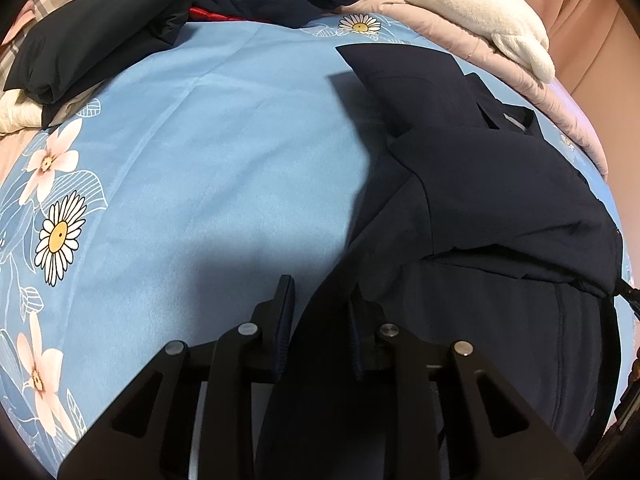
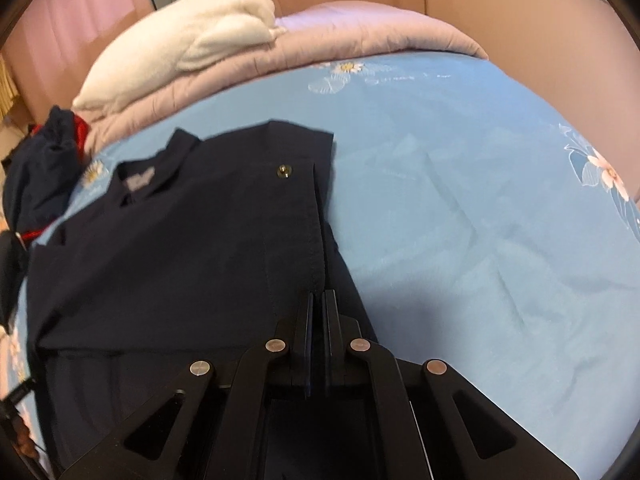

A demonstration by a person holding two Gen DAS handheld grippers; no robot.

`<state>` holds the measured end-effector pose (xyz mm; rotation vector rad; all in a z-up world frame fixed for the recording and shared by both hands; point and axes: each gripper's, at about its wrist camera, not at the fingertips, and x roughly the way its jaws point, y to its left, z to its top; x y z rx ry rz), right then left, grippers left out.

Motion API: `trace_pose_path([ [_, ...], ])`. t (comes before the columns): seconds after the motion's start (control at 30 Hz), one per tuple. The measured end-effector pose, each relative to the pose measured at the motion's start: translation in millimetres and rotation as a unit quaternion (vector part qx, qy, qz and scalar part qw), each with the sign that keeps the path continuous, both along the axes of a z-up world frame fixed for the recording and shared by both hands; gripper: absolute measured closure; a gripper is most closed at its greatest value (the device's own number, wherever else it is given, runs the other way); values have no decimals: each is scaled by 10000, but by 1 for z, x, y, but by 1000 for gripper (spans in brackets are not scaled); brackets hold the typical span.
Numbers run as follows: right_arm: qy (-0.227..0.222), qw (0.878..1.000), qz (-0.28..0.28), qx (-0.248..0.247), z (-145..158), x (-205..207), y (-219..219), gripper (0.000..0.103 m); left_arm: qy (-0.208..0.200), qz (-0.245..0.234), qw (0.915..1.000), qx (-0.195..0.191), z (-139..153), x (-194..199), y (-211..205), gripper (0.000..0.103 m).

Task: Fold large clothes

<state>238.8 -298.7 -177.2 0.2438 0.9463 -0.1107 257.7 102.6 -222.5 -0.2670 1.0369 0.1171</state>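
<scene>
Black linkage arms of the left gripper are filling the bottom of the left wrist view, and its two fingers are standing a little apart with a band of the navy garment running up between them; they are holding this near edge of the cloth, so that the side can be lifted. In the right wrist view the right gripper is pressing its jaws fully together on the stitched front edge of the same garment, just below the metal snap button, probably to carry this edge together with the other hand. The garment is lying on the blue flowered bedsheet, partly folded already, with one flap laid over the body and the collar pointing to the far side. Behind it a white fleece blanket is resting on a pink quilt, and other dark clothes are waiting in a heap, apart from the working area.
</scene>
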Motion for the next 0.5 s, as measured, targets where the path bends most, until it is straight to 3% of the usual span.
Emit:
trace_pose_path([
  [0.5,256,9996,-32,-89,-17,5,2,102,14,10,10000,22,-1,-1,1,76],
])
